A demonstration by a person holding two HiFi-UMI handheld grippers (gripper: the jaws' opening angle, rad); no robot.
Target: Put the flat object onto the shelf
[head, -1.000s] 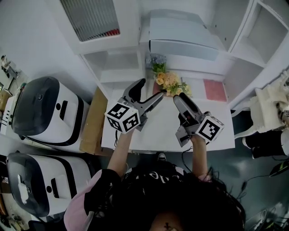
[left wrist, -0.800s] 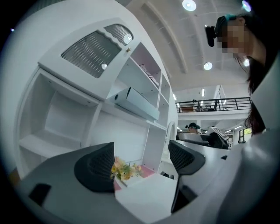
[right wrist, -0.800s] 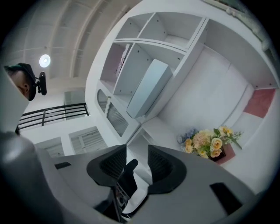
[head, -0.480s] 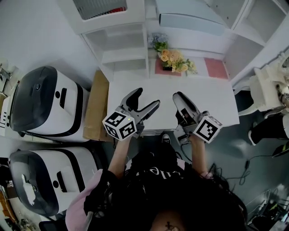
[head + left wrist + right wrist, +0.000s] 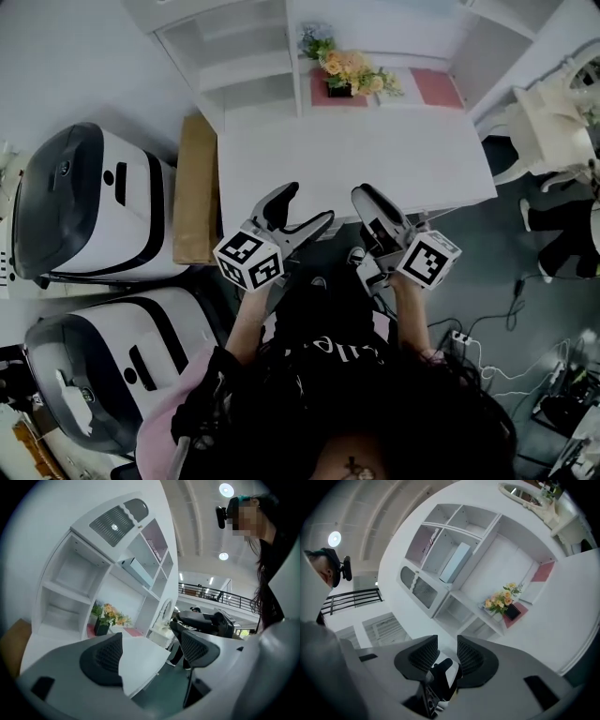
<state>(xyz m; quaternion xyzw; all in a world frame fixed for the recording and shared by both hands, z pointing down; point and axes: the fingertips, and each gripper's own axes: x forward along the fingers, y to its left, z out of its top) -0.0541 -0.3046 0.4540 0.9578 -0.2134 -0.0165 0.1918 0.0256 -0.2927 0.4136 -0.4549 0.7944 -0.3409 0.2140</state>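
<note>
Left tongs gape empty; right tongs have just been closing to a narrow gap, holding nothing. Advise reopening them before reaching the far pink flat object.

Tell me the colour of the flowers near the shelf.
Yellow and orange flowers, with green leaves; clearest in the head view.

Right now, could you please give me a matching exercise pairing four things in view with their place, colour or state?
1 left gripper
2 flowers
3 cardboard box
4 pink flat object

A brown, left of the white table
B lying flat, right of the flowers
C jaws wide apart, empty
D orange and yellow, in a dark pot

Pairs: 1-C, 2-D, 3-A, 4-B.
</note>
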